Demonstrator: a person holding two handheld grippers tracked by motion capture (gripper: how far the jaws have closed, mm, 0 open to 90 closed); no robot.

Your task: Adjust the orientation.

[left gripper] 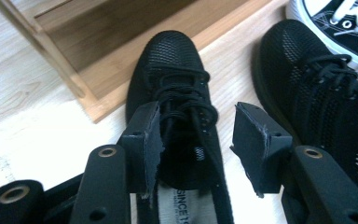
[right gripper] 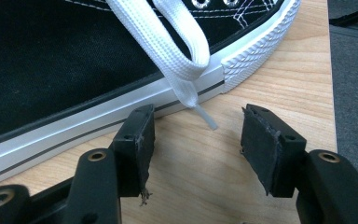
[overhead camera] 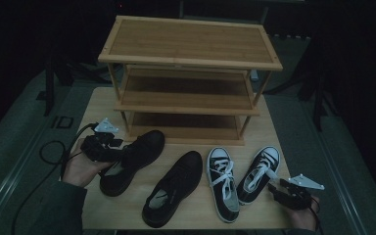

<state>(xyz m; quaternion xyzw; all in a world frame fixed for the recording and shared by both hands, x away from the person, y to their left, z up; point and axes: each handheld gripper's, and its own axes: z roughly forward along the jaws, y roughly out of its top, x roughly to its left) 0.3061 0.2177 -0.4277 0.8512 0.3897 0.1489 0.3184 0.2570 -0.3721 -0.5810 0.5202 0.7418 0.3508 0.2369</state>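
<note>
Right gripper (right gripper: 193, 140) jaws open beside sneaker (right gripper: 74, 60); left gripper (left gripper: 193, 140) jaws open astride black shoe (left gripper: 177, 84).

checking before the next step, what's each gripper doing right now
left gripper: open, jaws astride the black mesh shoe, not gripping it
right gripper: open, holding nothing, beside the black sneaker

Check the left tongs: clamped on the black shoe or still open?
Open. In the left gripper view the left tongs straddle the black shoe over its opening, with gaps between both pads and the shoe's sides.
</note>
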